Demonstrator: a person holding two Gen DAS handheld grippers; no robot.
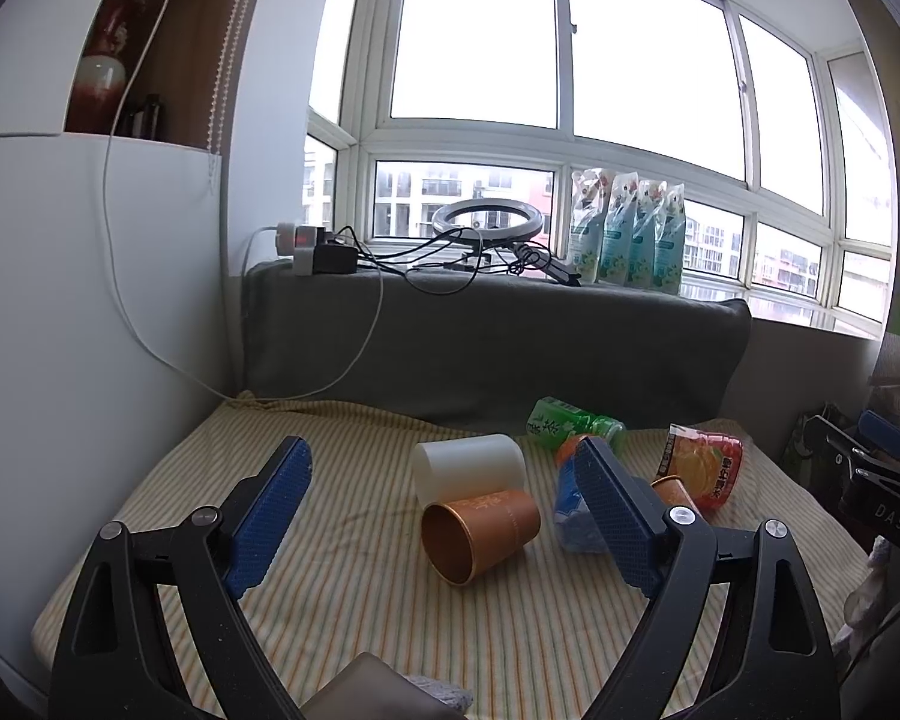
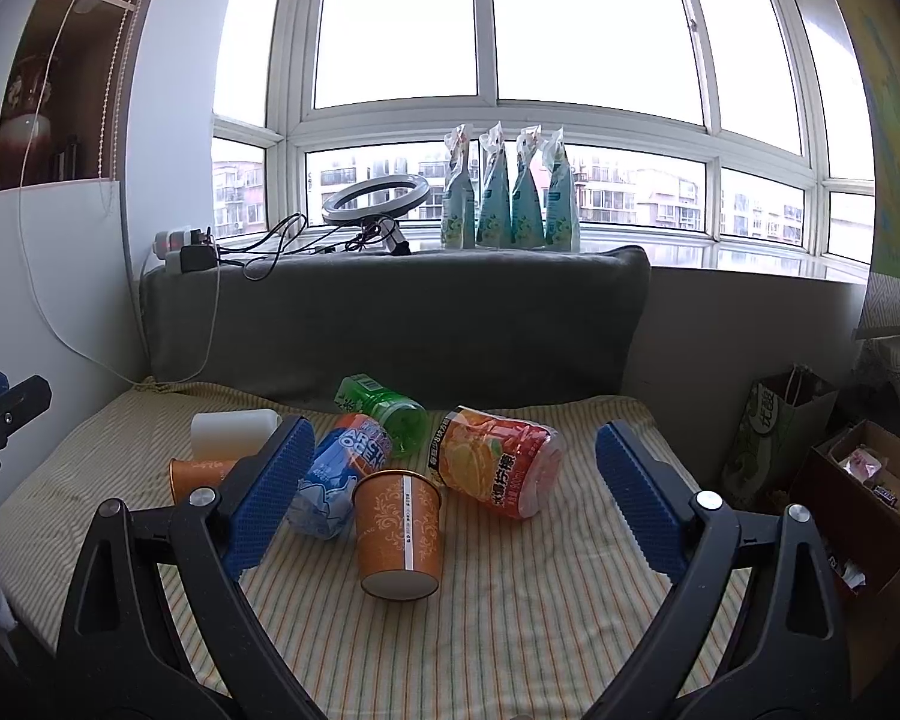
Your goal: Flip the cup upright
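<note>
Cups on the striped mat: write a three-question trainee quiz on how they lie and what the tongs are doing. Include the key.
1. True or false: the white cup stands upright on the mat.
2. In the left wrist view, the nearer orange cup lies on its side and shows the camera its: A) open mouth, B) base, C) lid.
3. Fill in: the left tongs and right tongs are both ____, holding nothing.

Key: 1 false, it lies on its side; 2 A; 3 open.
</note>
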